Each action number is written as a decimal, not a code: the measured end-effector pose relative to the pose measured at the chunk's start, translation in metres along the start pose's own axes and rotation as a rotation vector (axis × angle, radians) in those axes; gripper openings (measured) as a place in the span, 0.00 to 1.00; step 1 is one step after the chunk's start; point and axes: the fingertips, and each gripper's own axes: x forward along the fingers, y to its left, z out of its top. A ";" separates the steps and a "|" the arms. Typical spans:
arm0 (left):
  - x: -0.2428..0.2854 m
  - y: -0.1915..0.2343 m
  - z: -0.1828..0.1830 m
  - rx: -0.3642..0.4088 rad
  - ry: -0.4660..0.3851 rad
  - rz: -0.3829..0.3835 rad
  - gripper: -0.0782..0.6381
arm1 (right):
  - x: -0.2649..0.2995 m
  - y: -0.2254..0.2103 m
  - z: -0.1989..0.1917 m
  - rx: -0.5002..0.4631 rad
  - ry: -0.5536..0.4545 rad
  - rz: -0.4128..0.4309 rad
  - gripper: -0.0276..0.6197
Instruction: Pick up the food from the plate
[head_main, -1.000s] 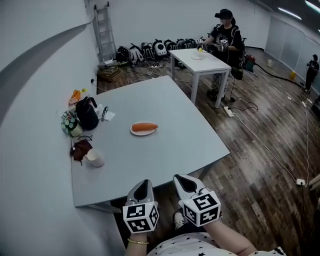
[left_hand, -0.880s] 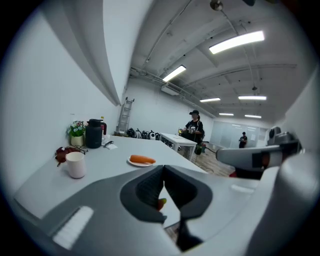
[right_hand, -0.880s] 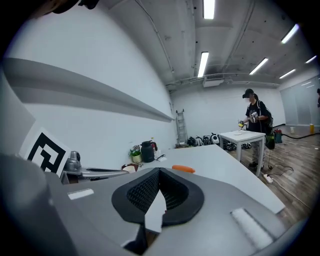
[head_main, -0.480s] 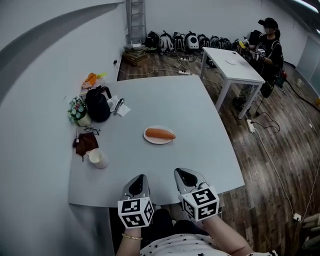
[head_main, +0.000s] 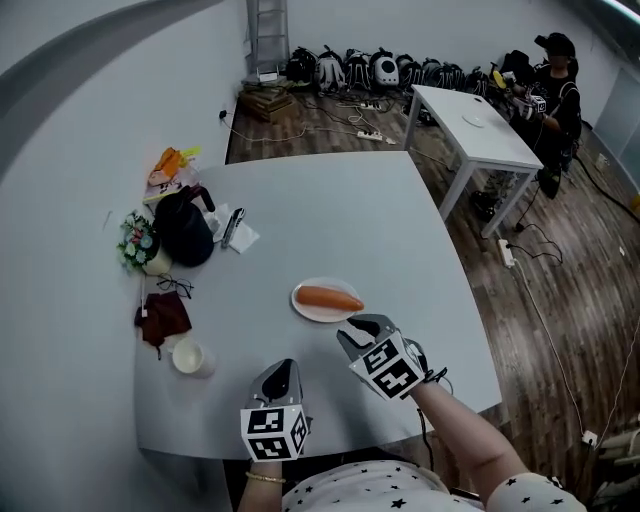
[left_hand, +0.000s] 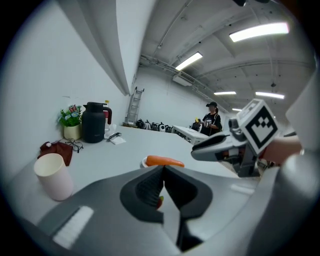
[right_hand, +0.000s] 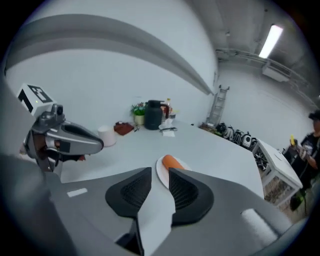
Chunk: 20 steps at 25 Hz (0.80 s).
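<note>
An orange carrot-like food (head_main: 328, 298) lies on a small white plate (head_main: 310, 311) near the middle of the grey table (head_main: 340, 210). My right gripper (head_main: 352, 328) hovers just in front of the plate, its jaws opening with nothing between them; in the right gripper view (right_hand: 160, 176) the food (right_hand: 171, 162) and plate (right_hand: 162, 172) show just beyond the gap. My left gripper (head_main: 281, 375) rests shut and empty near the table's front edge, to the left of the right one. From the left gripper (left_hand: 162, 169) the food (left_hand: 164, 161) lies straight ahead.
At the table's left side stand a black kettle (head_main: 183, 228), a flower pot (head_main: 139, 245), a dark red cloth with glasses (head_main: 163, 311) and a white cup (head_main: 188, 356). A second white table (head_main: 470, 125) with a person (head_main: 555, 80) stands at the far right. Cables cross the wooden floor.
My right gripper has moved forward over the table to the plate's near edge and its jaws have parted. The left gripper has stayed near the front edge. The head view has shifted.
</note>
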 end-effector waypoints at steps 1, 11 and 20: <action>0.006 0.004 0.000 -0.006 0.013 0.000 0.12 | 0.015 -0.005 0.001 -0.045 0.043 0.031 0.22; 0.041 0.029 -0.006 -0.048 0.092 -0.004 0.12 | 0.147 -0.036 -0.020 -0.417 0.427 0.207 0.42; 0.046 0.032 -0.008 -0.066 0.099 0.023 0.12 | 0.177 -0.040 -0.045 -0.400 0.539 0.282 0.36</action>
